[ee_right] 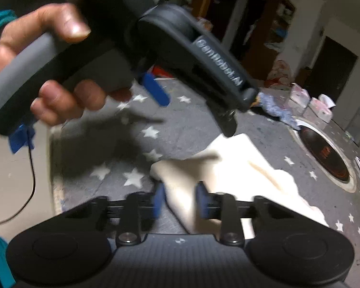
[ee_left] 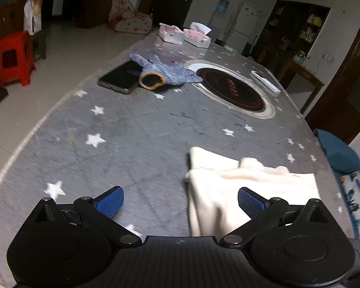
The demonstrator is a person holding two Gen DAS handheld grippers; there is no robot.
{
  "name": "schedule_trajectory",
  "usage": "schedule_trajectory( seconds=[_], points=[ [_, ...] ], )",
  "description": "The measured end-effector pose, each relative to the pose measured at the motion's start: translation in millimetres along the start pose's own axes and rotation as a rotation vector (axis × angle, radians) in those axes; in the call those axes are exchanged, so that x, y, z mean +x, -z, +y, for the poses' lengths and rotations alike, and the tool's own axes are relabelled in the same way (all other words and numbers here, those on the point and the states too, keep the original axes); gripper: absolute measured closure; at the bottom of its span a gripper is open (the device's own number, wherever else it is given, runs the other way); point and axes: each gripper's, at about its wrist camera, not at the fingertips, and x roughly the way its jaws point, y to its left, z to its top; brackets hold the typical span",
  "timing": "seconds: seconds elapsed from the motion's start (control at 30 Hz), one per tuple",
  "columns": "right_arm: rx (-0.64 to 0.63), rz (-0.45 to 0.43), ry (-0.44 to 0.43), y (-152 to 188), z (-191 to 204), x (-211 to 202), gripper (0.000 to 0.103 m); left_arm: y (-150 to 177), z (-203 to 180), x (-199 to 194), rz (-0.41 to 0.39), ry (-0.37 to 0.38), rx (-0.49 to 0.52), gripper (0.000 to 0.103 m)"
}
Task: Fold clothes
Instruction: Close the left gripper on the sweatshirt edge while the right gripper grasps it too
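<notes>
The cream cloth (ee_left: pixel 240 187) lies bunched on my gray star table cover (ee_left: pixel 132 132), near the round black cooktop (ee_left: pixel 230 88), and my left gripper (ee_left: pixel 180 201) is spread wide above it while my right gripper (ee_right: pixel 180 204) pinches its edge.

A cream-white garment (ee_left: pixel 230 182) (ee_right: pixel 228 168) lies partly folded and rumpled on the grey star-patterned bench (ee_left: pixel 132 129), at the lower right of the left wrist view. In the right wrist view its near corner hangs at lower centre, blurred.
</notes>
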Motion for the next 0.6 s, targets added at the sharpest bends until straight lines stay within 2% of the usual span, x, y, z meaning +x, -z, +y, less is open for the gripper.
schedule_trajectory(
  seconds=[0.1, 0.37, 0.47, 0.57, 0.6],
  points=[
    [0.1, -0.027, -0.035, -2, -15, -7, 0.091, 1, 1, 3, 0.022, 0.04, -0.041, 0.0],
    [0.257, -0.097, -0.093, -3, -44, -35, 0.093, 4, 3, 19, 0.098, 0.135, -0.173, 0.001],
    [0.297, -0.112, -0.12, -1, -51, -41, 0.093, 5, 3, 24, 0.117, 0.167, -0.21, 0.007],
    [0.289, -0.12, -0.13, 0, -51, -44, 0.094, 5, 3, 27, 0.122, 0.191, -0.232, 0.019],
    [0.287, -0.119, -0.135, 0, -50, -45, 0.094, 5, 4, 28, 0.125, 0.196, -0.243, 0.028]
  ],
)
